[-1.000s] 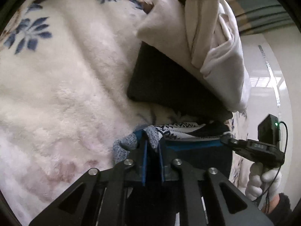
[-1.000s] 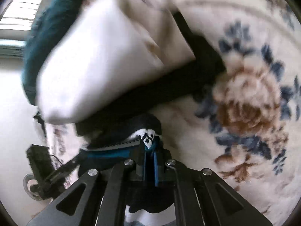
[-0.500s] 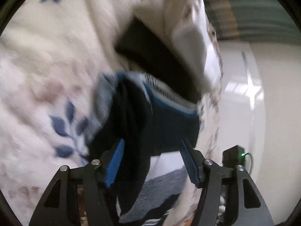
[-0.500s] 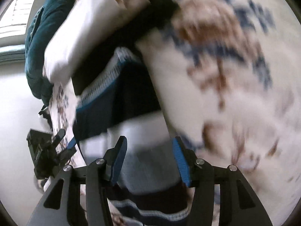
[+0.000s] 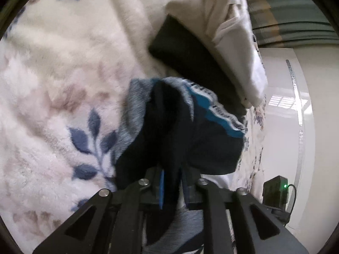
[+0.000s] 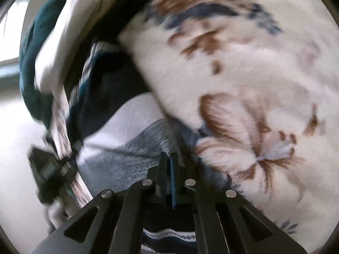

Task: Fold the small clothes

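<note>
Fleecy floral blanket (image 5: 63, 67) under everything. Both my hand-held grippers, left (image 5: 171, 182) and right (image 6: 168, 169), pinch the dark knit garment (image 5: 190, 139) lying on it; soft, light, floppy, so I'd grip hems and corners.

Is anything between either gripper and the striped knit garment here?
Nothing visible. The left gripper is shut on the garment, dark fabric between its pads; the right gripper looks closed on its grey part.

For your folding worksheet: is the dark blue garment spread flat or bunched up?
Bunched up. The garment humps over itself on the blanket, with the left claw shut on a fold.
</note>
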A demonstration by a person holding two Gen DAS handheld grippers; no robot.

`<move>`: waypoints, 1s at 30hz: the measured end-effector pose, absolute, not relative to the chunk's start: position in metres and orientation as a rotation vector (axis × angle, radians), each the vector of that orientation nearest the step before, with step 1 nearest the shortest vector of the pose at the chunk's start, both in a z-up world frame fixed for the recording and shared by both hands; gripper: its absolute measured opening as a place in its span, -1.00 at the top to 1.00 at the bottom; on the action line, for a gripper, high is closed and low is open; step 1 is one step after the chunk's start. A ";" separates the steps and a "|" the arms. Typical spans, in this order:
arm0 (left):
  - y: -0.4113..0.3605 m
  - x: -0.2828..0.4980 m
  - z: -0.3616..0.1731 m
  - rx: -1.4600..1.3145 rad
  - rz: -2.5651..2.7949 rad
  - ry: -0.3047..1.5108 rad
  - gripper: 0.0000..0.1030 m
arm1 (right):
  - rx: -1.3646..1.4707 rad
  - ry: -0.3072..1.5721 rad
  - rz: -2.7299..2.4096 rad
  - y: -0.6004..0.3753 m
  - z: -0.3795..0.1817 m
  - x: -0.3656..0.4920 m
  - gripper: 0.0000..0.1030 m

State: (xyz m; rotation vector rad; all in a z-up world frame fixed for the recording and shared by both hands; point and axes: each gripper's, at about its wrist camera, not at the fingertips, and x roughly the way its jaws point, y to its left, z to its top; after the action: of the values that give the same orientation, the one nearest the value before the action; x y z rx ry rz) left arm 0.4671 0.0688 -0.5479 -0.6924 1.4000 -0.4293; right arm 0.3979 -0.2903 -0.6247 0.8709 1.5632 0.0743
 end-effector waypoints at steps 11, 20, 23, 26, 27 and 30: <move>0.053 0.537 -0.560 -0.630 -0.430 1.362 0.54 | 0.995 1.402 0.072 -0.327 -0.612 0.494 0.01; 0.074 0.542 -0.565 -0.593 -0.412 1.360 0.88 | 0.971 1.382 0.071 -0.291 -0.630 0.560 0.89; 0.080 0.545 -0.572 -0.622 -0.398 1.371 0.88 | 0.915 1.386 0.027 -0.286 -0.635 0.576 0.89; 0.082 0.546 -0.572 -0.604 -0.403 1.375 0.89 | 0.848 1.397 0.018 -0.280 -0.635 0.592 0.87; 0.082 0.545 -0.570 -0.596 -0.406 1.372 0.89 | 0.847 1.411 0.047 -0.278 -0.634 0.595 0.79; 0.078 0.546 -0.569 -0.600 -0.405 1.370 0.89 | 0.898 1.415 0.072 -0.288 -0.625 0.584 0.38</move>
State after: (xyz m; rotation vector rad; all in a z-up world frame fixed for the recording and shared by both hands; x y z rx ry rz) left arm 0.5458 0.0779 -0.5693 -0.6003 1.3703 -0.4050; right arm 0.5843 -0.2878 -0.6254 0.8975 1.4145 0.0720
